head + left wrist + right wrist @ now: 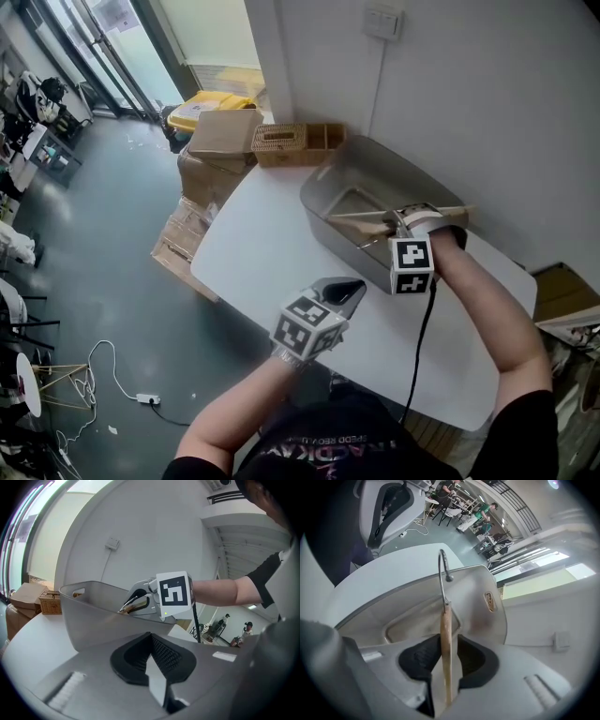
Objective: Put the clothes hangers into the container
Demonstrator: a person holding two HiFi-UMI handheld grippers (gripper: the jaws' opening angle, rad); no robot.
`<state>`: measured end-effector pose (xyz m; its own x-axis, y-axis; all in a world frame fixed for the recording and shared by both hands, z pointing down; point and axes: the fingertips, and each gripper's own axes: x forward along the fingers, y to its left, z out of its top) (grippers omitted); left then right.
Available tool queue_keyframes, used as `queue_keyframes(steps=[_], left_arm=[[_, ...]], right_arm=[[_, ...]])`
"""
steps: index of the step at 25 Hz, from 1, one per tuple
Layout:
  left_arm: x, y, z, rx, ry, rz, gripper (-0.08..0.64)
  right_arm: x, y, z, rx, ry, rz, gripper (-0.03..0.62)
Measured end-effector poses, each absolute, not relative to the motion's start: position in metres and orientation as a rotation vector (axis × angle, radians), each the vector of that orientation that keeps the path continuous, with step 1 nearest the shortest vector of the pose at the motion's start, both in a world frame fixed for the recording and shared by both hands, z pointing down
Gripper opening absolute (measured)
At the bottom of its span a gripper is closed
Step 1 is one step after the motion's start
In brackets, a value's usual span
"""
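Showing hanger point(446, 620) | pale wood; metal hook | seemingly loose in right gripper point(449, 641)

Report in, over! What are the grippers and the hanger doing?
Left gripper shut, empty, over table. Right gripper open, hanger between jaws, over container. Nothing blocking.

Black short-sleeved printed T-shirt point(330, 448); grey left gripper point(353, 288) and right gripper point(399, 222) bear black-and-white marker cubes point(411, 265); black cable point(423, 342) on right

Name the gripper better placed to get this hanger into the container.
Right. The right gripper has the wooden hanger between its parted jaws, over the grey container. The left gripper, shut and empty, sits over the table outside it.
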<state>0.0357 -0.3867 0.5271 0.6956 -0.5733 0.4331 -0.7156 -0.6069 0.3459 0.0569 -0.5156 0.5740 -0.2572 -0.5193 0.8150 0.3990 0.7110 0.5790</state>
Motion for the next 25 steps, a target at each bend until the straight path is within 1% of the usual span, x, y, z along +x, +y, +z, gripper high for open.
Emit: queue_keyframes(steps=[6, 16, 23, 24, 25], left_arm=[[0.036, -0.37, 0.516, 2.441, -0.967, 0.385, 0.006], [0.038, -0.337, 0.498, 2.497, -0.92, 0.379, 0.006], [0.031, -0.308, 0.49, 2.519, -0.884, 0.375, 0.006], [0.03, -0.303, 0.489, 2.524, -0.878, 0.374, 0.006], [0.029, -0.299, 0.487, 2.531, -0.874, 0.371, 0.006]], right_arm=[[0.073, -0.489, 0.543, 0.238, -1.699, -0.842, 0.104], [0.086, -0.456, 0.539, 0.238, -1.616, -0.829, 0.114], [0.087, -0.433, 0.515, 0.363, -1.644, -0.801, 0.114], [0.086, -0.429, 0.508, 0.41, -1.672, -0.782, 0.112], [0.084, -0.424, 0.5, 0.47, -1.709, -0.753, 0.095]])
